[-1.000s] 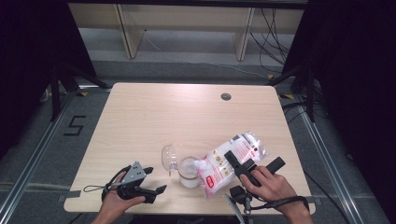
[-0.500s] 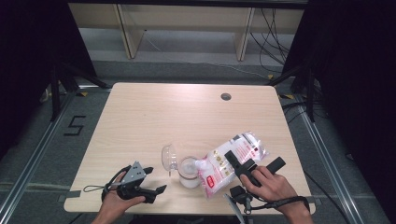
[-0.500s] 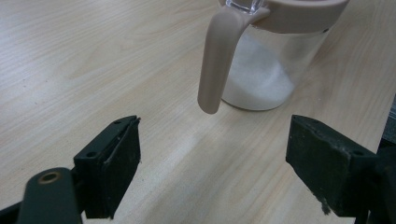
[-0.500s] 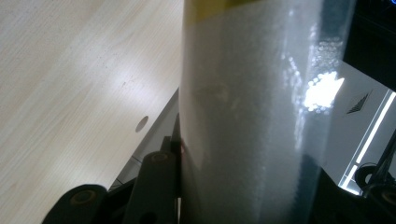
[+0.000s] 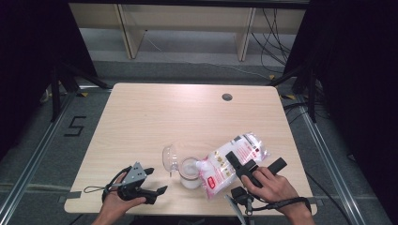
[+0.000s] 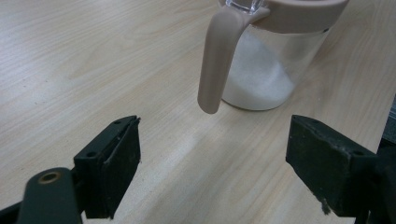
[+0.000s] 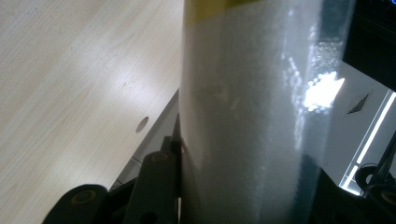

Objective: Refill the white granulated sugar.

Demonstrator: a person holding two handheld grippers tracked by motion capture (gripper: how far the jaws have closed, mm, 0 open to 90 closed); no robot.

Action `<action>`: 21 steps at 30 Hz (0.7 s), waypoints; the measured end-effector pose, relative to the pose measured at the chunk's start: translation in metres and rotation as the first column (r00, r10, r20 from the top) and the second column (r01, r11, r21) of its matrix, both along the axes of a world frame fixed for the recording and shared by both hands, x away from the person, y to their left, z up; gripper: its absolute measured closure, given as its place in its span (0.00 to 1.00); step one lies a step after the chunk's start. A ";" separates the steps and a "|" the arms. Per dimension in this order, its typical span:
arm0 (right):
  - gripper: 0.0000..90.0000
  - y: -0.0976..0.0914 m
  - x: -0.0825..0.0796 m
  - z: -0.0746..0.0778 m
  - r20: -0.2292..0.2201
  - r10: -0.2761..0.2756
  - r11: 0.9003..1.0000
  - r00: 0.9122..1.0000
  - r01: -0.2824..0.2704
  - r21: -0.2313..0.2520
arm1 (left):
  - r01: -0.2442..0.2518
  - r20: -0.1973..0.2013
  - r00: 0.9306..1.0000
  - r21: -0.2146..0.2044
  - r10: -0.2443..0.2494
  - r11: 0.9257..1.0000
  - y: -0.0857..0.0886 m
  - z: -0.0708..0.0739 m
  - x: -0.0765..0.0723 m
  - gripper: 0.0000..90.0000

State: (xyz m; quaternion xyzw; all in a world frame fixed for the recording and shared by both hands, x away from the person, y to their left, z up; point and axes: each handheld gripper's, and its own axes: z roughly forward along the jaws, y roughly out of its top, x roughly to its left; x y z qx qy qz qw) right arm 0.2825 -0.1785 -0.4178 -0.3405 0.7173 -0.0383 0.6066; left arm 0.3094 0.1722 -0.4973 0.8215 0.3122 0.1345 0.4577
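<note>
A clear jar [image 5: 190,172] with a beige rim and handle [image 6: 215,60] stands near the table's front edge, its clear lid [image 5: 169,157] flipped open to the left. White granules lie in its bottom [image 6: 259,81]. A plastic bag of white granules [image 5: 233,161] with a red and pink label lies tilted, its white spout end over the jar's mouth. My right gripper [image 5: 254,160] is shut on the bag's sides; up close the bag [image 7: 252,116] fills the gap between the jaws. My left gripper [image 5: 156,181] rests on the table left of the jar, jaws wide apart [image 6: 215,168] and empty.
The wooden table [image 5: 155,117] has a round cable hole [image 5: 227,97] at the back right. Shelving legs and cables stand beyond the far edge. A "5" is marked on the floor [image 5: 75,126] at the left.
</note>
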 end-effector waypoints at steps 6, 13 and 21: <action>0.77 0.000 0.000 0.000 -0.001 0.000 1.000 1.000 0.000 0.003 | 0.001 0.000 1.000 0.001 -0.001 1.000 0.000 0.000 0.000 0.19; 0.78 0.000 0.000 0.001 0.005 0.000 1.000 1.000 0.000 0.000 | 0.001 0.000 1.000 0.000 -0.001 1.000 0.000 0.000 0.000 0.19; 0.78 0.000 -0.001 0.001 0.012 -0.002 1.000 1.000 0.002 -0.007 | -0.001 0.000 1.000 -0.001 0.001 1.000 0.000 0.000 0.000 0.19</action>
